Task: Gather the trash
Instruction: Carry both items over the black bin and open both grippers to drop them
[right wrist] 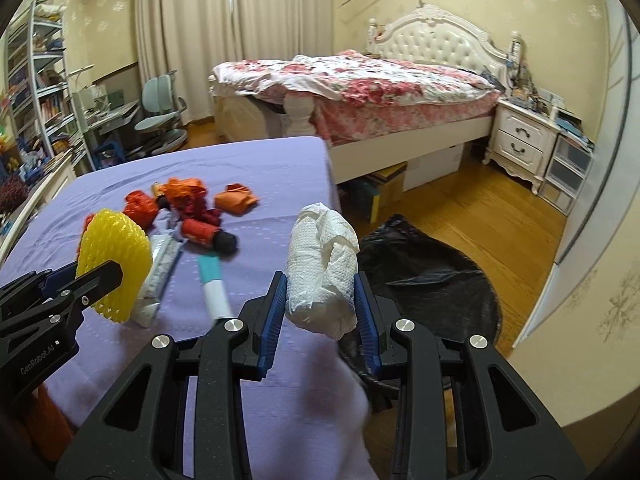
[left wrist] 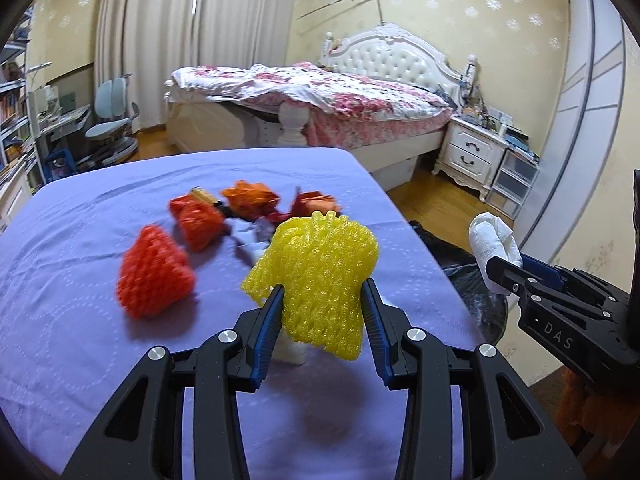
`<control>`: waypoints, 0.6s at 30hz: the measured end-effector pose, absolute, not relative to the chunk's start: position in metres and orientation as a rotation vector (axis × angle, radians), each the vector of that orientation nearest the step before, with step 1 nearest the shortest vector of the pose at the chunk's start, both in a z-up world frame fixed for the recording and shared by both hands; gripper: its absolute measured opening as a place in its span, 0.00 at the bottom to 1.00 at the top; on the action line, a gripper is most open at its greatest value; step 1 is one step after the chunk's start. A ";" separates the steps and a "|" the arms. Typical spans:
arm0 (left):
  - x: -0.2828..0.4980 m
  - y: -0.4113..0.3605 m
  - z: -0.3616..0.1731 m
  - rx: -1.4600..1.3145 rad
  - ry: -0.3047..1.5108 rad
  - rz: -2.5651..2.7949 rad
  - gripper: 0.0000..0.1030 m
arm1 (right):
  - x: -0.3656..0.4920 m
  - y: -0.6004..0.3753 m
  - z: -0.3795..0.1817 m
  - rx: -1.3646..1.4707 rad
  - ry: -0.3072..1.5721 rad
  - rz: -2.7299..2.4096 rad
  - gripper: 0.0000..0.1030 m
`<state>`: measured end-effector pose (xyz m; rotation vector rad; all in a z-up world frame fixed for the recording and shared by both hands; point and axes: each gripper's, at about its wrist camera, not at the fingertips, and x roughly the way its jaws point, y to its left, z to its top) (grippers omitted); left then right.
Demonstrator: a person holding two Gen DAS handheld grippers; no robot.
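The surface (left wrist: 100,320), draped in a purple cloth, fills the near and left part of both views, and its right edge falls away to wooden floor. The black trash bag (right wrist: 432,264) stands open just beyond that right edge, low and near; I cannot see what, if anything, is already inside it. My left tongs (left wrist: 322,300) are closed at a middling width on a yellow foam net (left wrist: 320,276), held clear above the surface. My right tongs (right wrist: 320,296) are clamped on a crumpled white tissue wad (right wrist: 324,268), raised near the right edge with the bag close on its right. I judge the task partly done at most: two pieces are in hand, neither yet dropped. Left on the surface, toward the far left, are a red foam net (left wrist: 154,272), a cluster of orange and red wrappers (right wrist: 188,196), a flattened white tube (right wrist: 158,276) and a teal-and-white stick (right wrist: 214,284) lying nearer. Room to move is good: the air between the right tongs and the bag looks open, and the left tongs have a free path rightward across bare cloth. The surface's right edge and the bag's slack rim are the only things I would mind.
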<state>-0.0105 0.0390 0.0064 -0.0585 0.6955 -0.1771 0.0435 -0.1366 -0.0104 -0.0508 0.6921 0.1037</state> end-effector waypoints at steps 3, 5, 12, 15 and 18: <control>0.003 0.017 0.003 -0.032 0.698 -0.211 0.40 | 0.050 -0.156 -0.015 -0.026 0.699 0.065 0.32; 0.011 0.005 0.000 -0.022 0.708 -0.233 0.40 | 0.056 -0.170 -0.020 -0.011 0.705 0.036 0.32; 0.040 -0.038 -0.010 0.016 0.732 -0.298 0.40 | 0.072 -0.202 -0.036 0.014 0.727 -0.024 0.32; 0.050 -0.056 -0.015 0.037 0.740 -0.315 0.40 | 0.078 -0.215 -0.041 0.030 0.737 -0.039 0.32; 0.057 -0.069 -0.020 0.048 0.755 -0.324 0.40 | 0.082 -0.226 -0.047 0.039 0.743 -0.049 0.32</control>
